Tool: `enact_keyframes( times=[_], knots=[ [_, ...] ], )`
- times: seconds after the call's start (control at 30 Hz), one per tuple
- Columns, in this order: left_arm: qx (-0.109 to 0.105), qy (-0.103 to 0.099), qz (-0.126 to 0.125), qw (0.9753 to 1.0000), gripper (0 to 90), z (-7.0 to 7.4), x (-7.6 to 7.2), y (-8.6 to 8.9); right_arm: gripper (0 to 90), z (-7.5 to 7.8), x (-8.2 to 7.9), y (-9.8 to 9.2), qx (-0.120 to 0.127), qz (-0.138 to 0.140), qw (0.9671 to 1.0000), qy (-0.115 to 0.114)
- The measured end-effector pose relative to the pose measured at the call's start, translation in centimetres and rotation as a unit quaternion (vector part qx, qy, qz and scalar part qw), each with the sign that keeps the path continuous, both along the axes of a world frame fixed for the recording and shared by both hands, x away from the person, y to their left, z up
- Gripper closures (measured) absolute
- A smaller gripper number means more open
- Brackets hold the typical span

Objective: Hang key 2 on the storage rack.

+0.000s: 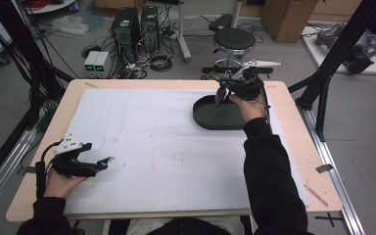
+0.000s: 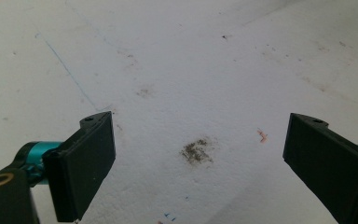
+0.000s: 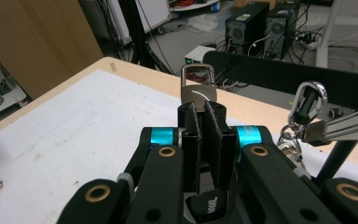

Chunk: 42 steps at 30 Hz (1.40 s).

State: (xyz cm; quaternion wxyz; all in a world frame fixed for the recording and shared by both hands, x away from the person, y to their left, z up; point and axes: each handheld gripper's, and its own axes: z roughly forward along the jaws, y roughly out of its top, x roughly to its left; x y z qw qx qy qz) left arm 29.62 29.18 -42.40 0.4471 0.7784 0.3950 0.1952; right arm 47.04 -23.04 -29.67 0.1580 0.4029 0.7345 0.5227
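Step in hand: the right gripper (image 1: 223, 93) holds a small metal piece over the black oval tray (image 1: 200, 117) at the far right of the surface (image 1: 142, 147); judged from this, the piece is about to be set down in the tray.
Held thing: a flat metal tag with a rectangular loop (image 3: 198, 86) stands up out of the closed jaws in the right gripper view; more of it, perhaps a strap or body, hangs below and cannot be made out.
Right gripper: clamped narrow on the metal tag, the two pads pressed flat against its lower part.
Left gripper: the left gripper (image 2: 196, 154) rests low at the near left of the surface, jaws spread wide with nothing between them, only the stained white sheet (image 2: 177, 70) beneath.
Nearby hazard: a silver snap hook (image 3: 303, 109) hangs just beside the right gripper's jaws, on the right in its view; it could catch on the tag's loop.
How to do it well: lower straight down until the hanging end reaches the tray floor, keep inside the rim, then ease the jaws apart slowly so the tag does not spring out.
Watch for: the grip sits on a thin edge, so a twist of the wrist could let the piece pivot.
Left hand's part: it can stay where it is, well apart from the tray.
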Motion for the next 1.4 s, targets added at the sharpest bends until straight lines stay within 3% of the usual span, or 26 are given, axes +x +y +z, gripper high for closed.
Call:
enact_keyframes(
  times=[0.17, 0.43, 0.57, 0.8, 1.17, 1.4],
  knots=[
    [-0.001, 0.000, 0.001, 1.0000, 9.6, 0.0, 0.0, 0.1, 85.4, -0.5, 0.4, 0.3, -0.011, -0.009, 0.9999, 0.003],
    [-0.001, -0.001, 0.002, 1.0000, 9.6, 0.0, 0.0, 0.1, 85.4, -1.3, 0.3, 1.5, -0.065, -0.020, 0.9976, -0.014],
    [0.000, -0.001, 0.002, 1.0000, 9.6, -0.1, 0.0, 0.1, 85.4, -1.3, 0.2, 1.9, -0.068, -0.024, 0.9972, -0.016],
    [-0.001, -0.003, 0.002, 1.0000, 9.6, 0.0, -0.1, 0.0, 85.2, -1.7, 0.3, 2.8, -0.105, -0.043, 0.9931, -0.029],
    [-0.002, -0.003, 0.004, 1.0000, 9.6, 0.0, 0.0, 0.1, 85.0, -2.5, 1.1, 3.4, -0.096, -0.051, 0.9937, -0.028],
    [-0.002, -0.003, 0.004, 1.0000, 9.6, 0.0, 0.0, 0.1, 84.7, -3.1, 2.2, 3.4, -0.066, -0.054, 0.9961, -0.024]
  ],
)
